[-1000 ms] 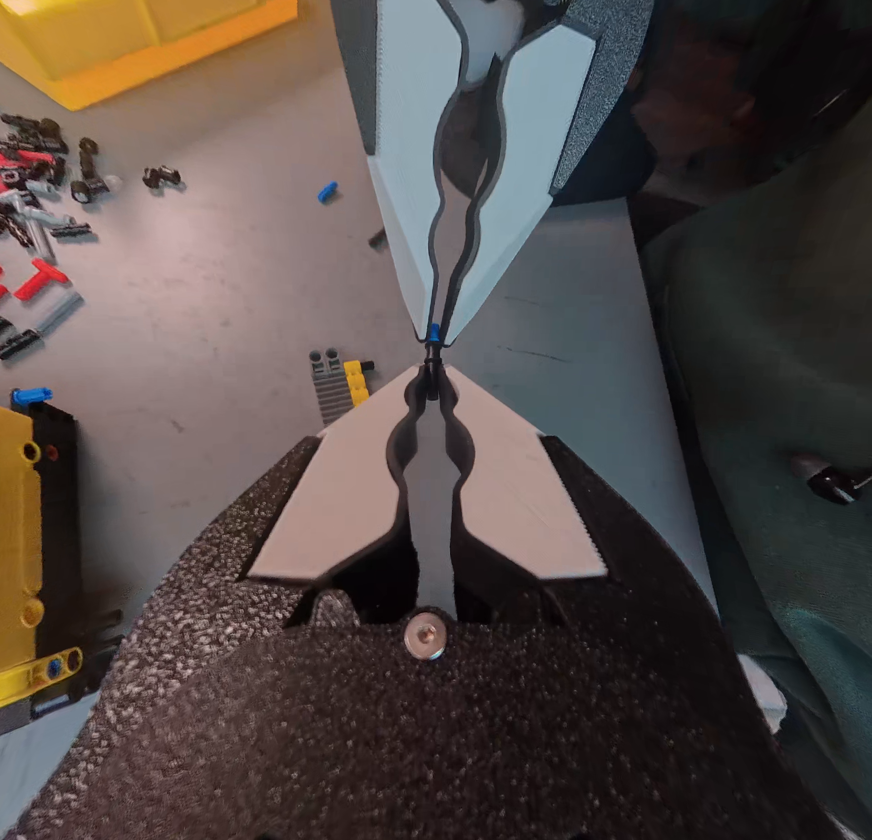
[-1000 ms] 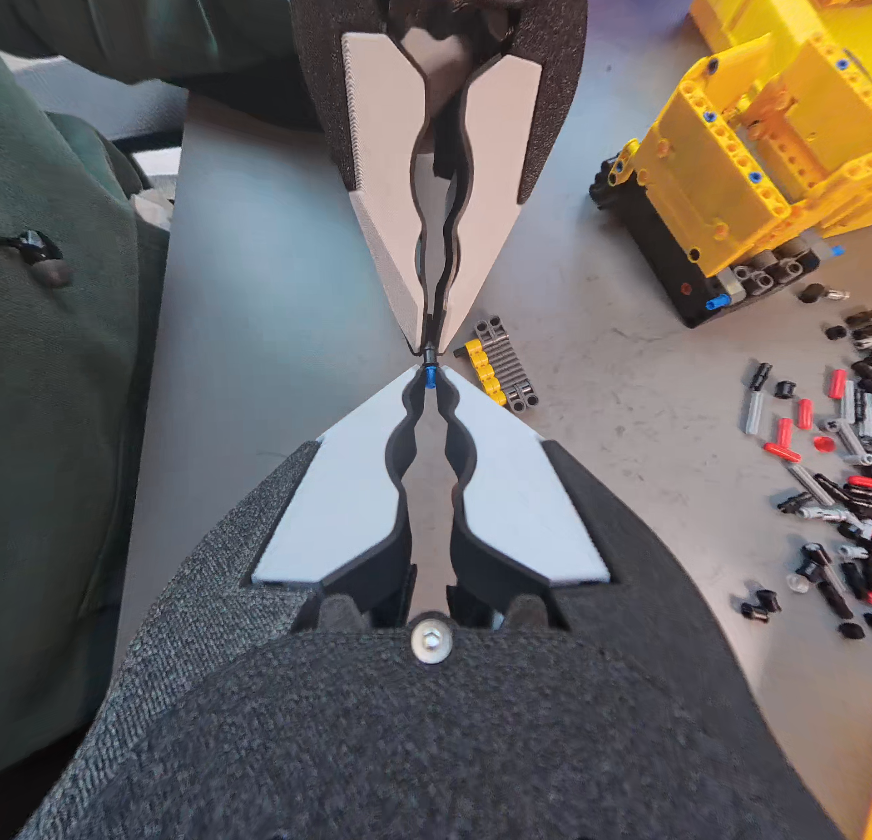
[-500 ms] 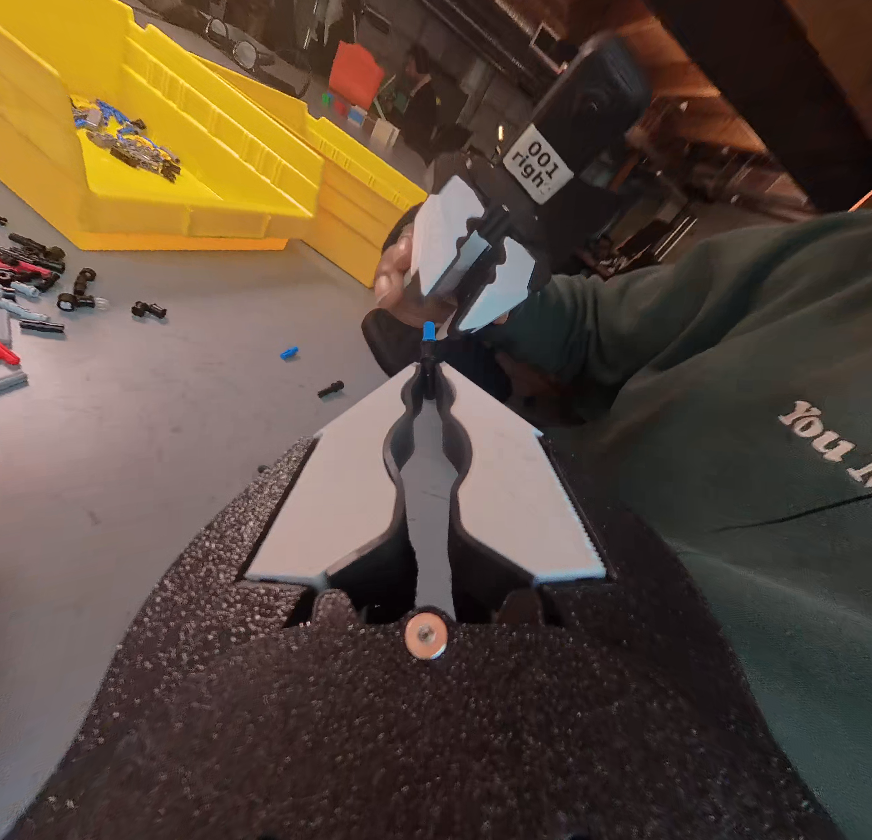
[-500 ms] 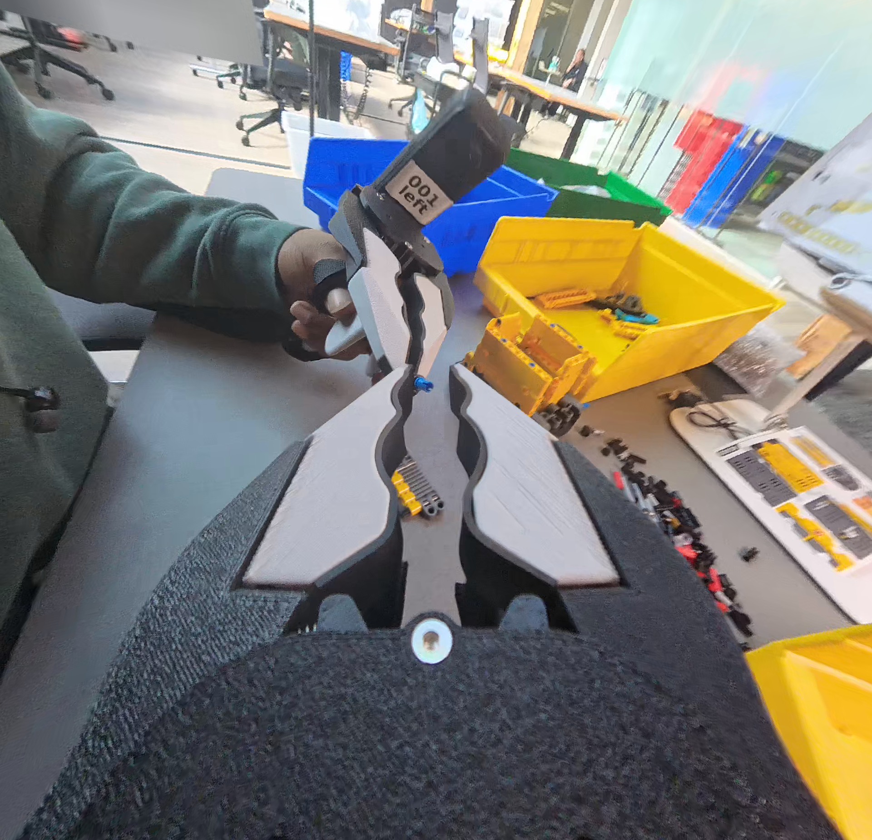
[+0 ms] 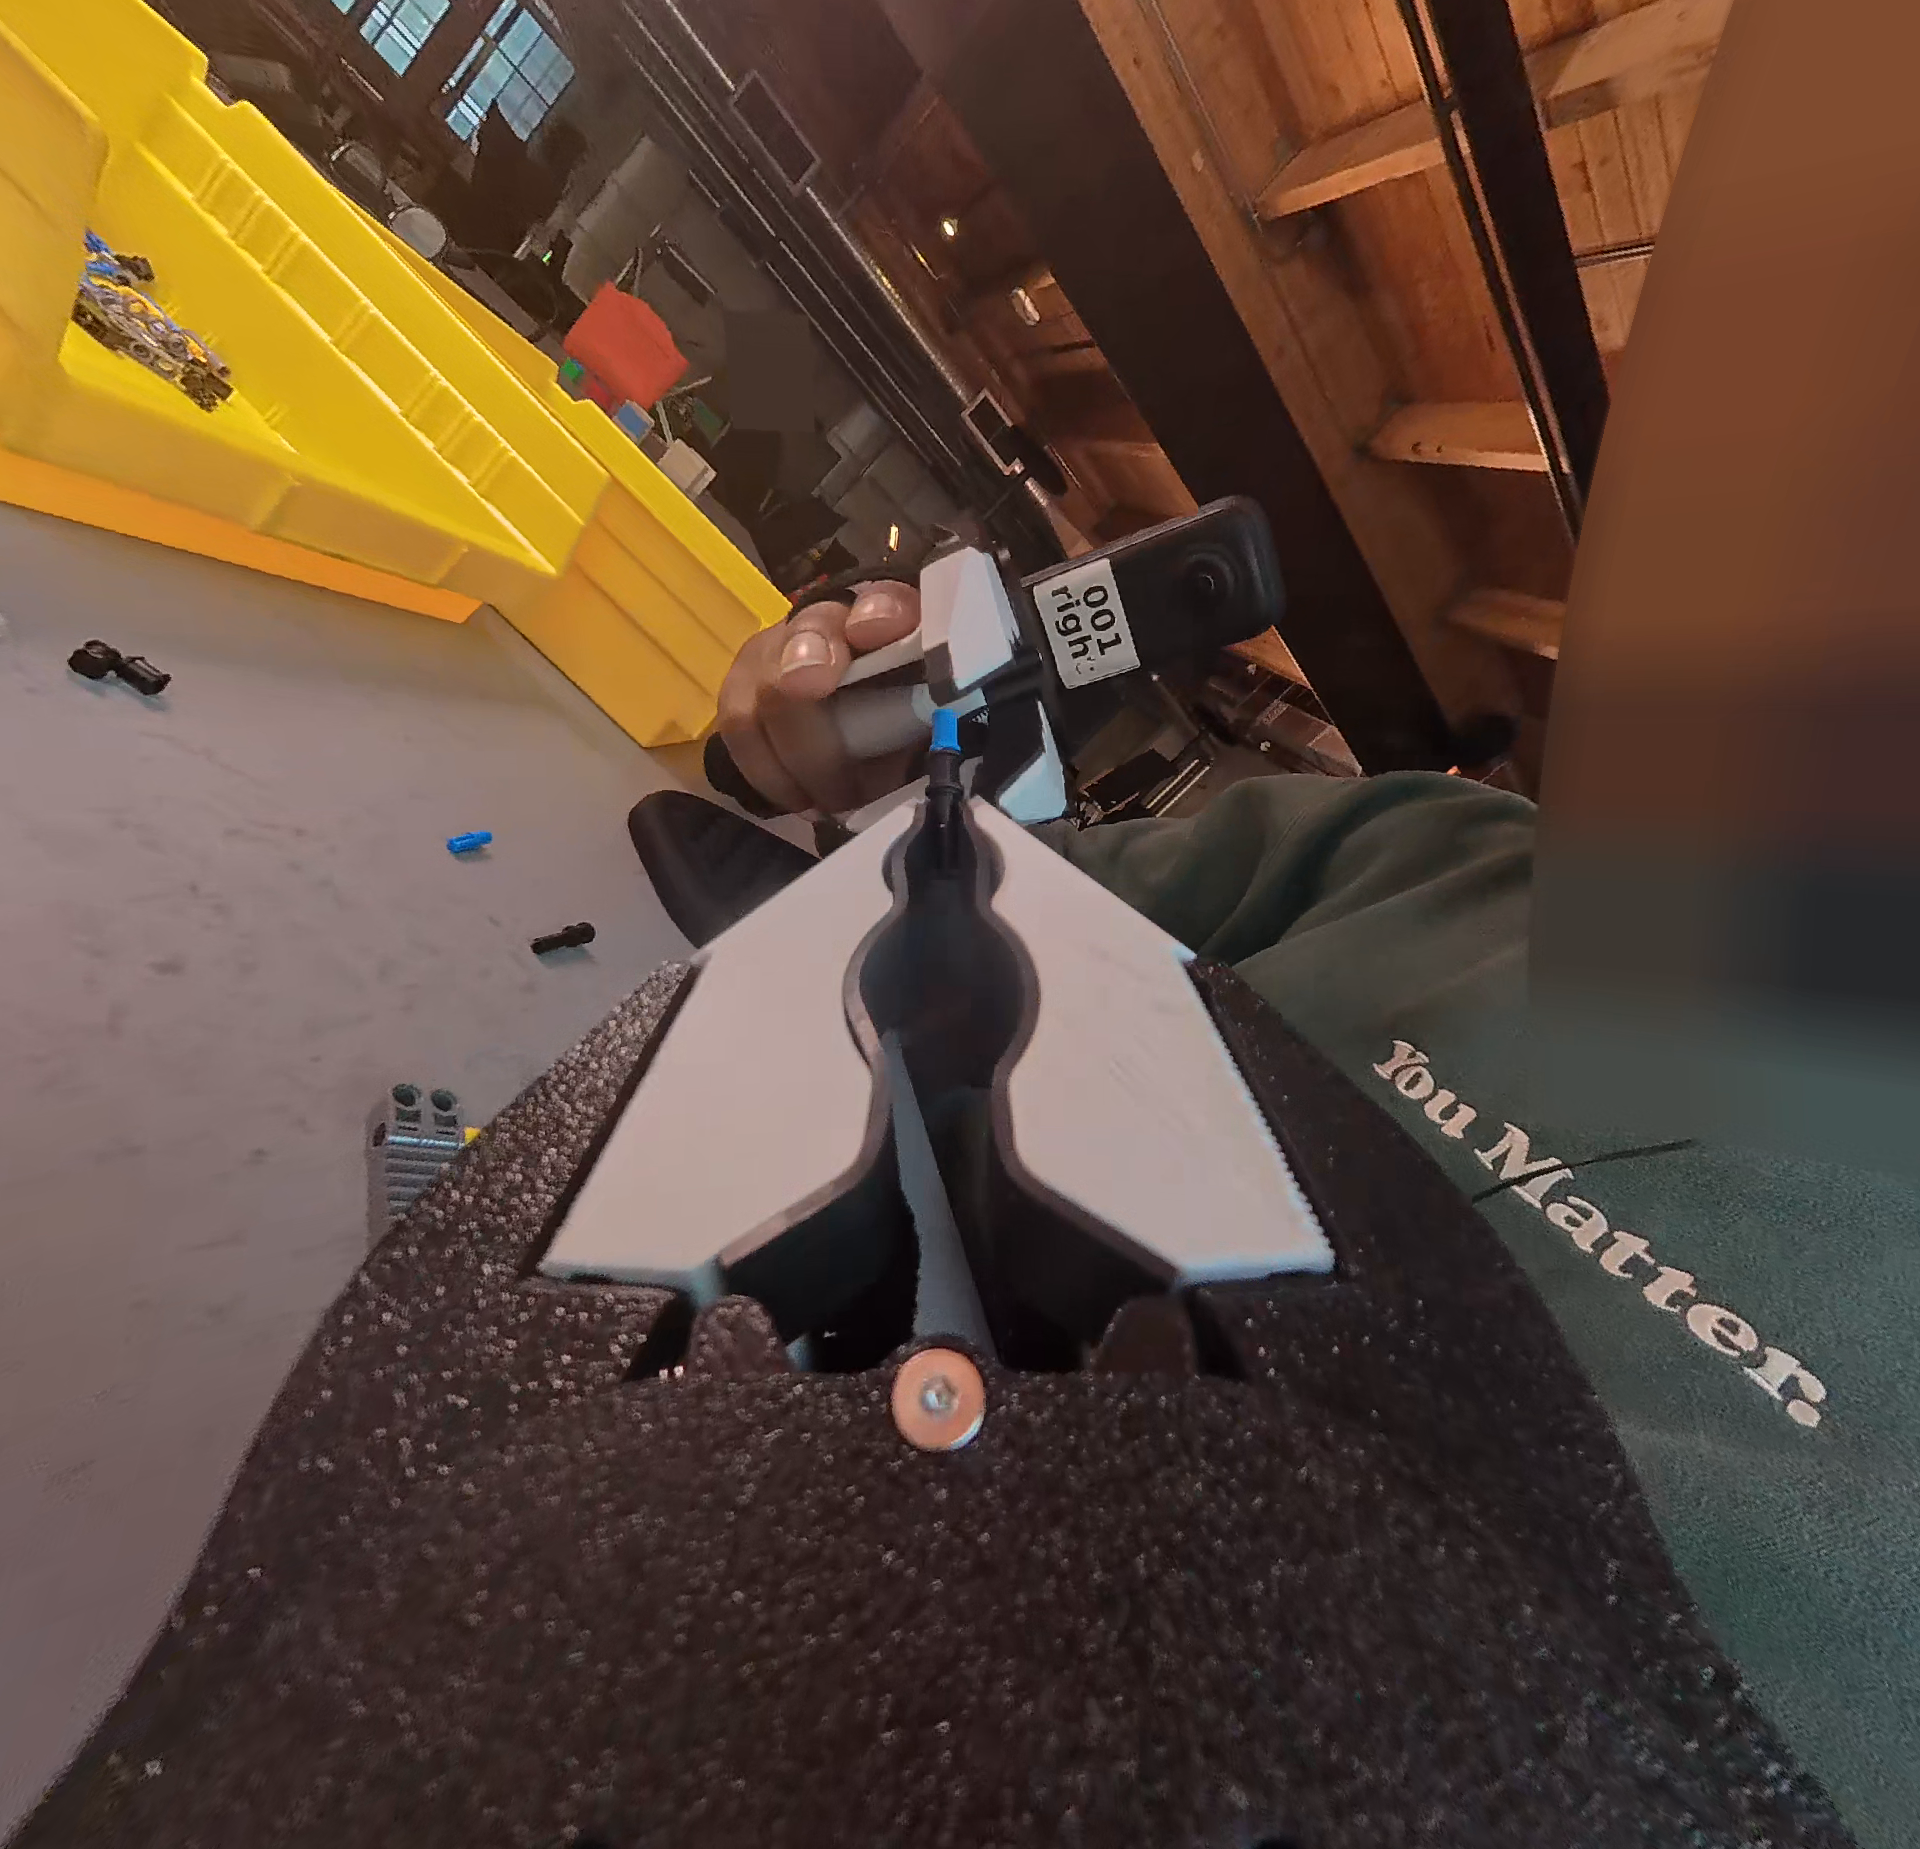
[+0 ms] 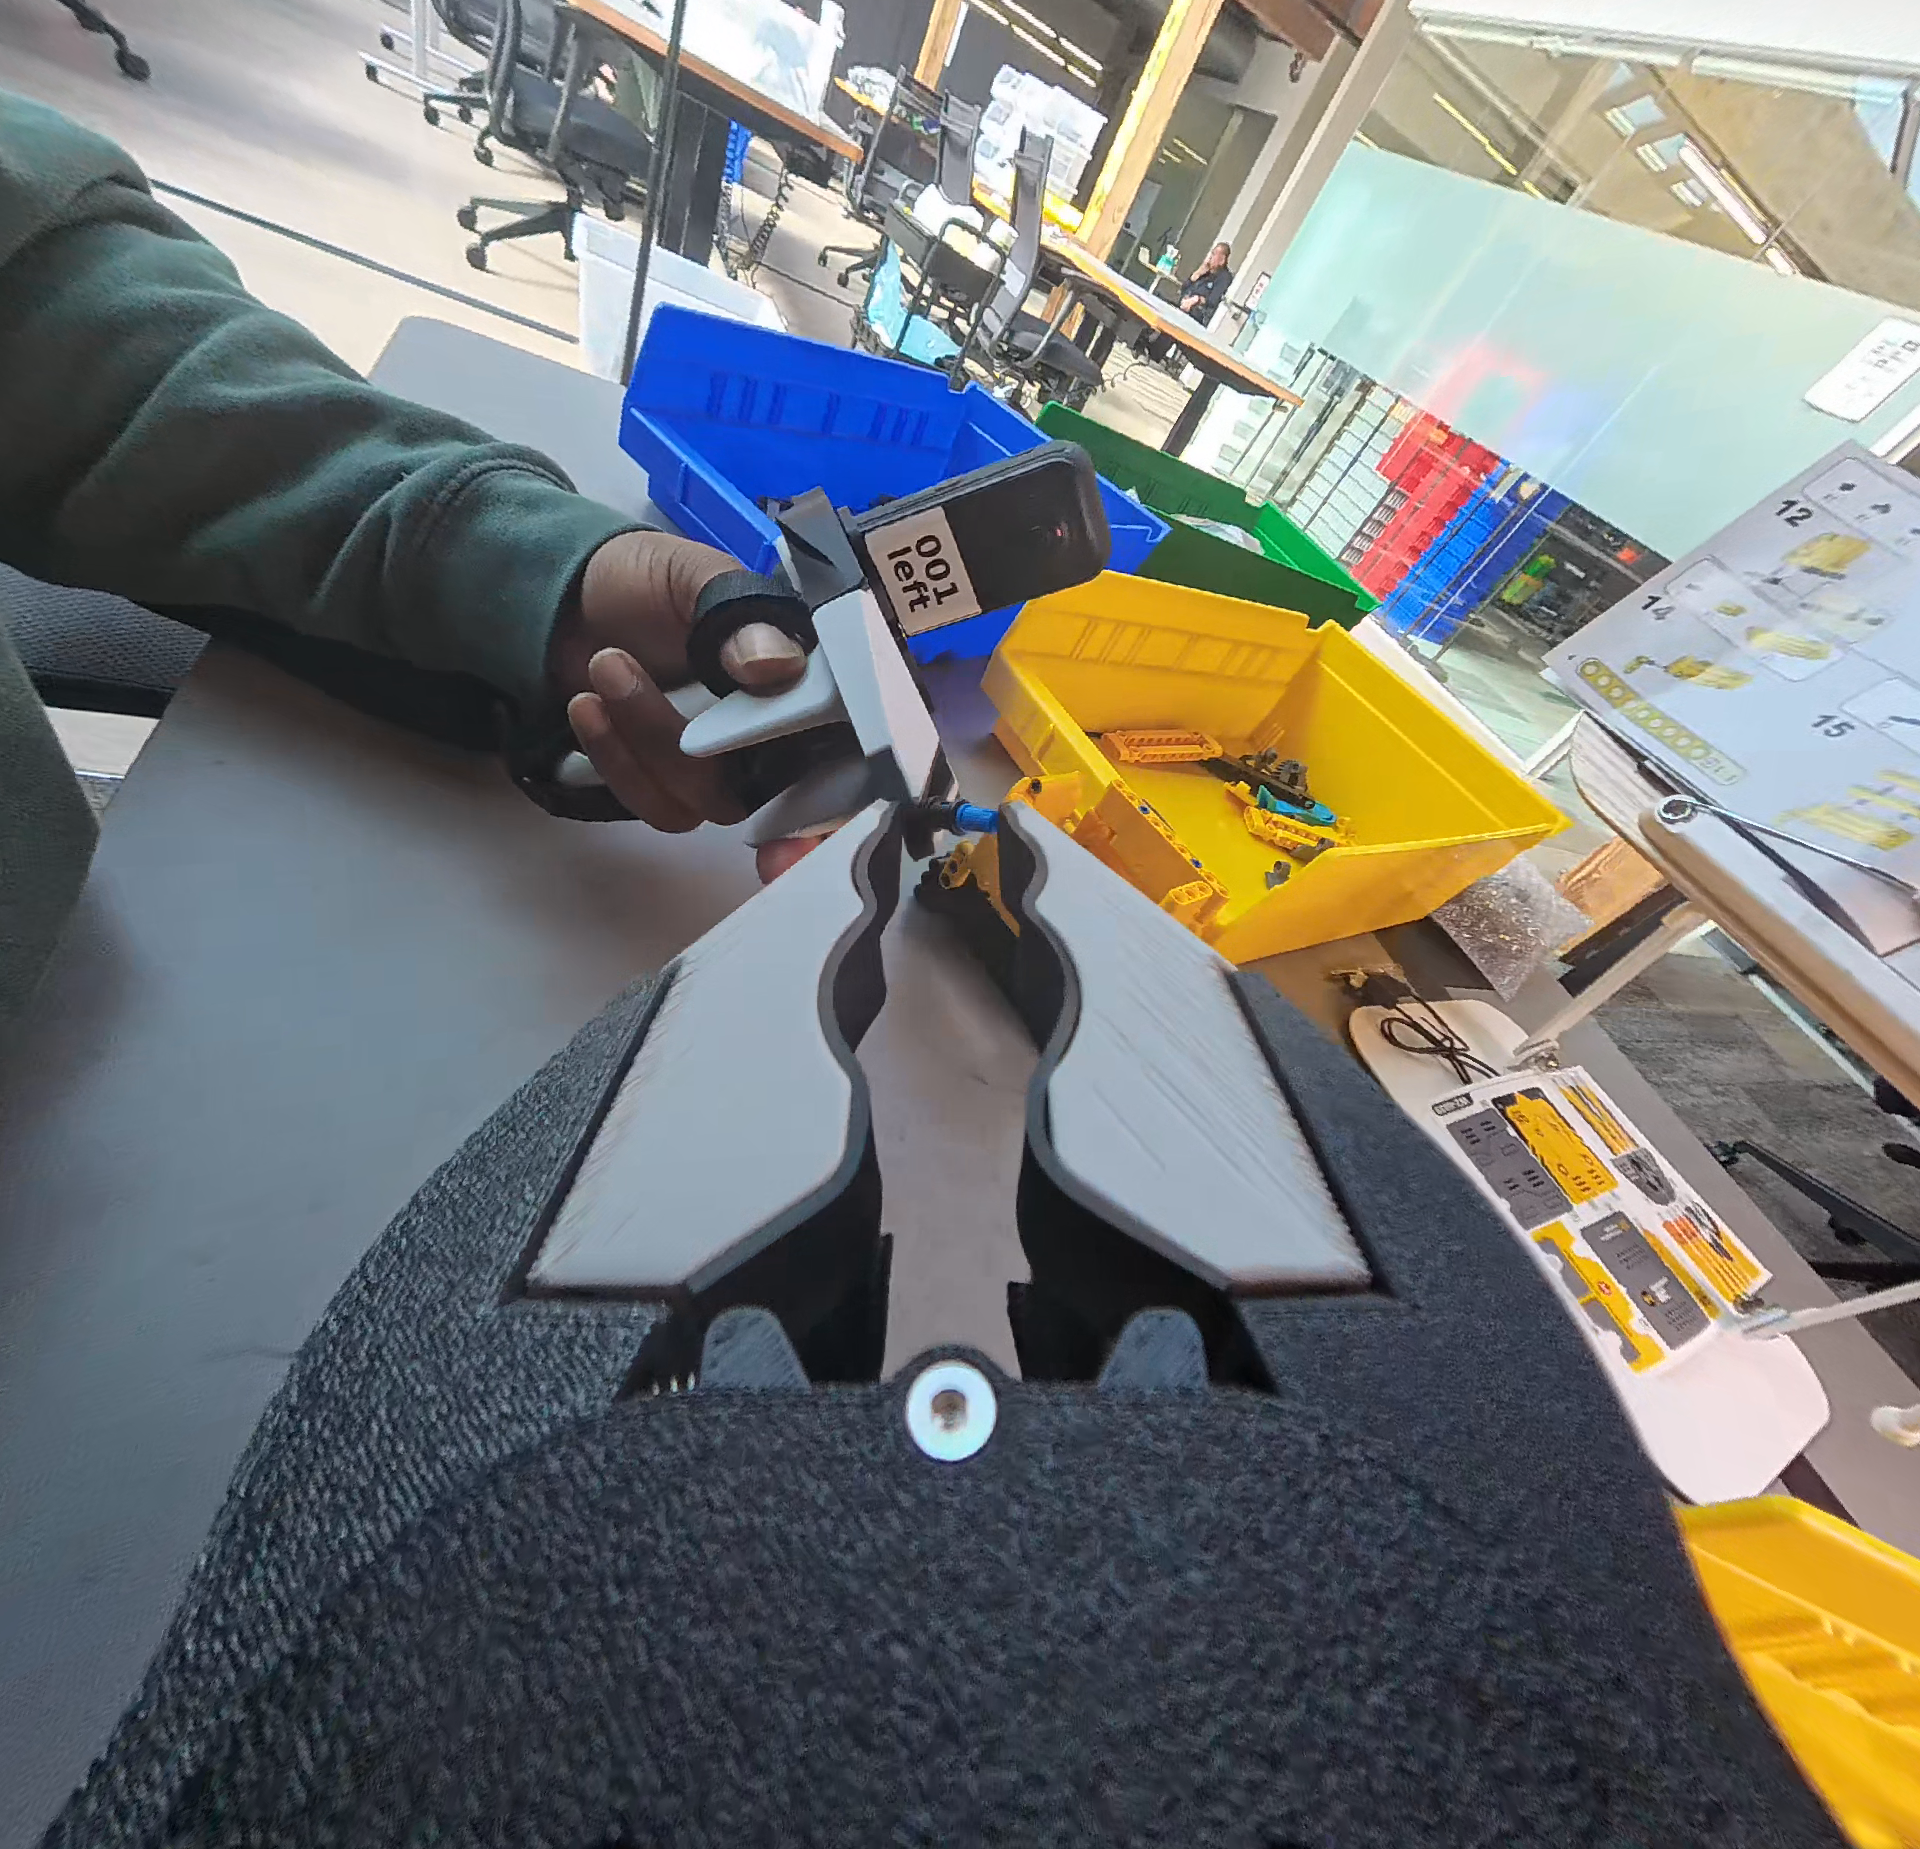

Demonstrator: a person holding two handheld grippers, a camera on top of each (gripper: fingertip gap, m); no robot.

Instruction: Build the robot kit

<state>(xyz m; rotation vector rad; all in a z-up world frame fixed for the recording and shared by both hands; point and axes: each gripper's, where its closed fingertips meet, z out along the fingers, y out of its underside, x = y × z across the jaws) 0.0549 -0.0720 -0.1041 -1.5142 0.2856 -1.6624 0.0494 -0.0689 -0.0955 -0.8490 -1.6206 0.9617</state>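
**Left tongs pinch a small pin in the air; right tongs stand apart beside it**

Grey tabletop [image 5: 260,968] runs under both your tools, with an open office of desks and chairs behind.

Your left gripper [image 5: 943,812] has its tips pressed together on a small black-and-blue pin [image 5: 943,760], black end between the tips, blue end poking out free. Held that way, the blue end is likely left bare so it can be met or pushed into something. The pin is off the table, raised in front of your chest.

Your right gripper [image 6: 948,823] has its fingers apart with nothing between them; in the right wrist view the pin's blue end [image 6: 971,817] lies just at the gap of its tips, touching or not I cannot tell.

Farther out, a grey ribbed piece with a yellow part [image 5: 416,1145] lies on the table just beside your left tool, and a loose blue pin [image 5: 468,842] and a black pin [image 5: 562,938] lie near. A yellow bin [image 6: 1351,719] holds yellow parts, a blue bin [image 6: 831,428] sits behind, and an instruction booklet [image 6: 1766,636] stands propped at the right.
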